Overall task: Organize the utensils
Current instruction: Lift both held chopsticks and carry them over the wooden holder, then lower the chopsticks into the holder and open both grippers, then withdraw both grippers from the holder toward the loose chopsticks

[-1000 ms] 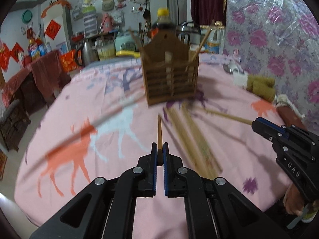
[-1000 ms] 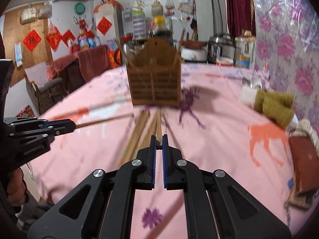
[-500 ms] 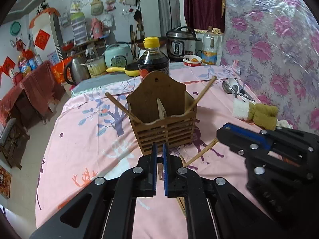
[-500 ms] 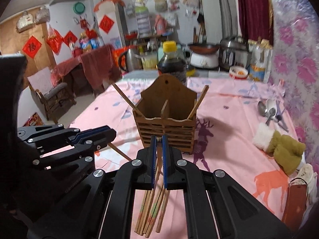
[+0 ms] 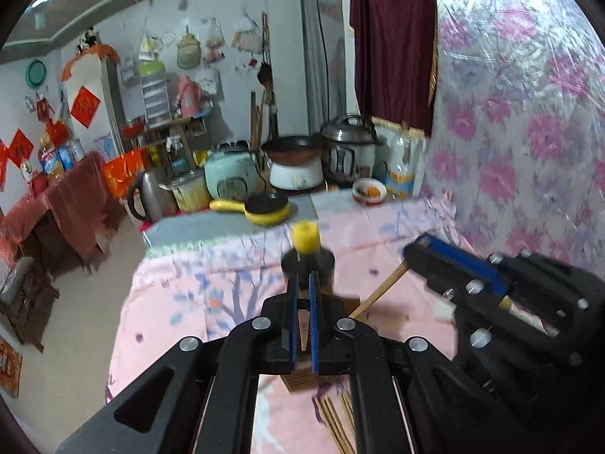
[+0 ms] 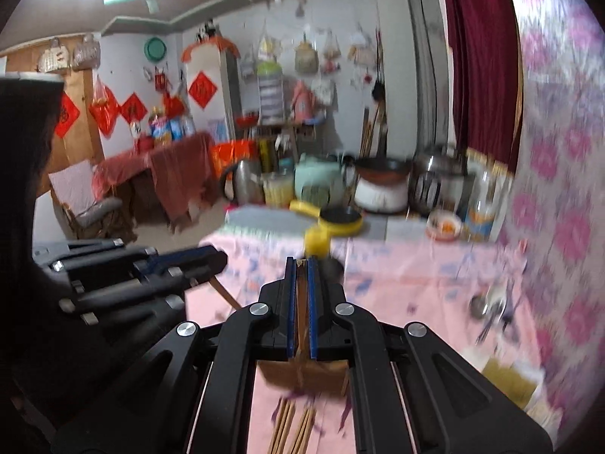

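The left gripper (image 5: 301, 295) is pinching a single wooden chopstick (image 5: 303, 325) between its blue-lined fingers (image 5: 292, 321), the gap being no wider than the stick. The right gripper (image 6: 298, 295) is doing the same with its own chopstick (image 6: 301, 314), jaws nearly together and clamped on the wood. Each tool is showing in the other's view: the right one is sitting at the right edge of the left camera with a chopstick (image 5: 380, 291) slanting down from its tip.

Both grippers are hanging directly above the wooden utensil holder (image 6: 302, 372), which is peeking out under the fingers and is mostly hidden by them. More chopsticks (image 6: 293, 425) are lying loose in a bundle on the pink tablecloth (image 6: 416, 276) just in front of the holder. A dark bottle with a yellow cap (image 5: 306, 237) is standing right behind it. Spoons (image 6: 487, 304) are lying further right, blurred
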### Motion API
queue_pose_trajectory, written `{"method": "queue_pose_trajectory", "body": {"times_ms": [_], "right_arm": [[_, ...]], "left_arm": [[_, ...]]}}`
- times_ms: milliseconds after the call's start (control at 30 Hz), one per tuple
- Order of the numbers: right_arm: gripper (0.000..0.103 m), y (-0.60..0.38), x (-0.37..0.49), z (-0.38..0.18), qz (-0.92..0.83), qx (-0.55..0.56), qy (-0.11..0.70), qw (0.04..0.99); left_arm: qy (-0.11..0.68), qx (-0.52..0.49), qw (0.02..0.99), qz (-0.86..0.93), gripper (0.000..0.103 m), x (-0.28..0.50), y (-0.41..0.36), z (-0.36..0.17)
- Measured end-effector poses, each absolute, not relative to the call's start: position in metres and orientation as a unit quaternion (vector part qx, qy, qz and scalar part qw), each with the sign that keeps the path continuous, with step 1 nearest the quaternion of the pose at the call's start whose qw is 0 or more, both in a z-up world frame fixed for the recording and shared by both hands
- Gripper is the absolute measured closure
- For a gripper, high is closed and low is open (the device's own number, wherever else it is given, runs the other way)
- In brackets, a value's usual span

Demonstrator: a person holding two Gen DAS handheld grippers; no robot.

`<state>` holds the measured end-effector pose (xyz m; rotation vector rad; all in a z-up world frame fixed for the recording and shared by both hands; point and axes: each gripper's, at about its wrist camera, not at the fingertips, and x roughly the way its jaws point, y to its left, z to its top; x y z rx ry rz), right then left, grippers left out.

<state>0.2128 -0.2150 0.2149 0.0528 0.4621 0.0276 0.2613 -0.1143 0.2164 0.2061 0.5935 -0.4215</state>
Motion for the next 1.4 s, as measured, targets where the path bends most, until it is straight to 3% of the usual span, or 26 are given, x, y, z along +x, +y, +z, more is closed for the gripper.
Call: {"method": "queue_pose_trajectory", "body": {"times_ms": [133, 400, 433, 467, 500, 700, 867, 1133, 1400], "right_arm": [[0.097, -0.219, 0.234, 0.205, -0.003, 0.018, 0.251, 0.968], [0.096, -0.221, 0.274, 0.100, -0.021, 0.009, 0.369, 0.929], [0.095, -0.220, 0.274, 0.091, -0.022, 0.007, 0.380, 0.925], [0.094, -0.220, 0.274, 0.086, -0.023, 0.006, 0.386, 0.922], [0.094, -0.220, 0.270, 0.080, -0.024, 0.002, 0.390, 0.920], [0.092, -0.219, 0.247, 0.089, -0.029, -0.013, 0.373, 0.927], [0.090, -0.218, 0.234, 0.105, -0.028, -0.014, 0.358, 0.933], [0.080, -0.209, 0.195, 0.104, -0.021, -0.013, 0.357, 0.934], [0.074, -0.206, 0.151, 0.044, -0.017, 0.007, 0.406, 0.914]], "left_arm": [[0.322, 0.090, 0.922, -0.197, 0.097, 0.288, -0.120, 0.202], [0.426, 0.075, 0.883, -0.184, 0.095, 0.332, -0.117, 0.106], [0.432, 0.076, 0.880, -0.184, 0.086, 0.332, -0.116, 0.097], [0.436, 0.081, 0.877, -0.184, 0.066, 0.329, -0.113, 0.090], [0.435, 0.086, 0.879, -0.179, 0.057, 0.325, -0.112, 0.085], [0.424, 0.102, 0.882, -0.181, 0.047, 0.303, -0.101, 0.081], [0.383, 0.112, 0.903, -0.160, 0.025, 0.288, -0.097, 0.103], [0.384, 0.110, 0.907, -0.136, 0.019, 0.257, -0.080, 0.106], [0.440, 0.112, 0.882, -0.130, 0.018, 0.208, -0.065, 0.040]]}}
